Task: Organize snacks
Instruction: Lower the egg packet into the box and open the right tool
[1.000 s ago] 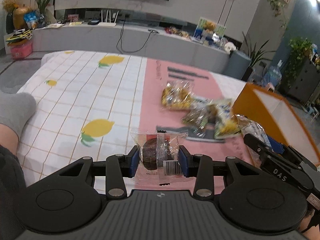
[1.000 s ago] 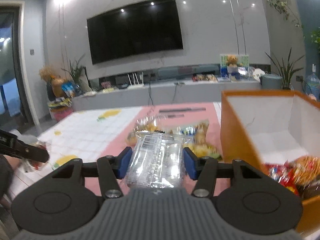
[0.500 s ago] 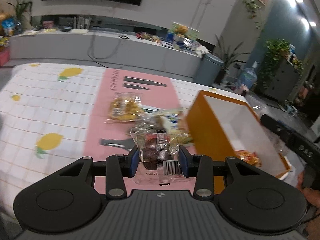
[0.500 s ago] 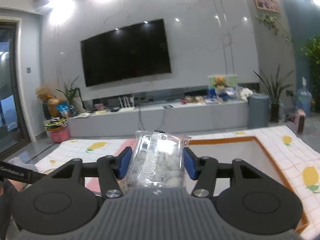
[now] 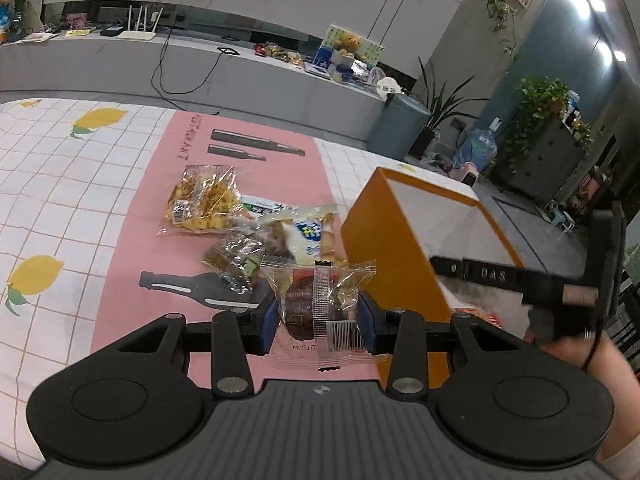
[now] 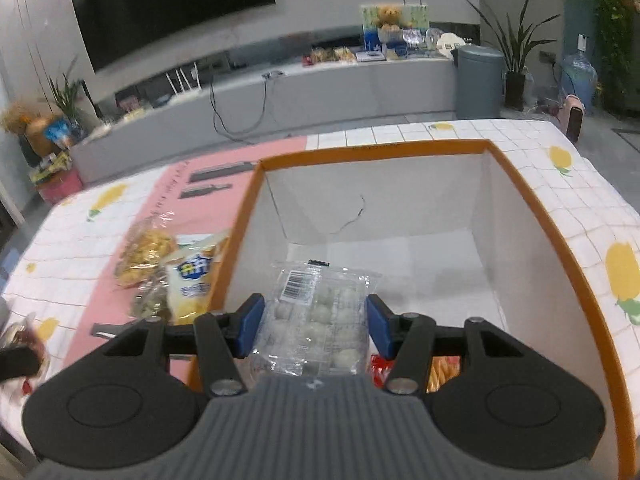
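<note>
Both grippers now near the orange box, jaws apparently clamped on wrapped snacks.

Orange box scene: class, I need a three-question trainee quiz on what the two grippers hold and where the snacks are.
1. True or false: the right gripper hovers above the orange box.
2. Which pack does the left gripper hold: A yellow crisps, B dark round cake, C white balls?
3. Name the surface under the loose snack pile.

Key: 1 true. 2 B. 3 the pink mat.
</note>
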`<state>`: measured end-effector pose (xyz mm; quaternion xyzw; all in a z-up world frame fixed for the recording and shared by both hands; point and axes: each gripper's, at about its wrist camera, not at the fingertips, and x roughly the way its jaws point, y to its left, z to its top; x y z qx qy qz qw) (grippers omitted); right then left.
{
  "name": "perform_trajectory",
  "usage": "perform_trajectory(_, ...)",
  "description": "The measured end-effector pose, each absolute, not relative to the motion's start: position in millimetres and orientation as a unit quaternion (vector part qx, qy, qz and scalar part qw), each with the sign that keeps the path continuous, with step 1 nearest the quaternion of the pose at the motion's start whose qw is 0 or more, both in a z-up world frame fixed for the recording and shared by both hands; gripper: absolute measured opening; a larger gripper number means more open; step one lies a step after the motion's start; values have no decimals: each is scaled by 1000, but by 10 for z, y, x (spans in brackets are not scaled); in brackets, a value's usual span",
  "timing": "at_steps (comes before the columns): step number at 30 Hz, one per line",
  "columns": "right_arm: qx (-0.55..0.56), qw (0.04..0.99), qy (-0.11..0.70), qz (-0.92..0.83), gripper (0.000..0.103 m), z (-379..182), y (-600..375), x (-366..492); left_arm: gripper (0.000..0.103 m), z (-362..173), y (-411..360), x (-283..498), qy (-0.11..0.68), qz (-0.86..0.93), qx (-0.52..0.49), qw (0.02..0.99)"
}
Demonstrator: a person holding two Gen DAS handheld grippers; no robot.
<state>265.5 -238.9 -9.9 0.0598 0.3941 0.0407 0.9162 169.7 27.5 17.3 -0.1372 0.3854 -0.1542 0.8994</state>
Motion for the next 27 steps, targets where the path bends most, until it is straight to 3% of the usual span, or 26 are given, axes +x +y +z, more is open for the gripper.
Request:
perform_trajectory(12, 5, 918, 395, 45, 56, -97, -2248, 2804, 46, 104, 283, 1681, 401, -154, -137, 893)
perform_trajectory(17, 4, 917, 395, 45, 62, -51, -2294, 2780, 46, 169, 178, 1608, 397, -160, -121, 896)
perform_trajectory(19, 0, 923, 382, 46, 79, 16, -2329, 2706, 46, 182, 130, 1586, 399, -160, -114, 896)
perform_trajectory(20, -3, 926, 376, 43, 82, 40, -2344, 2670, 46, 188, 100, 1571, 400, -159, -109, 896)
perform_trajectory(27, -13, 935, 352, 49, 82, 374, -2607, 2270, 46, 275, -116, 1465, 402, -160, -85, 897)
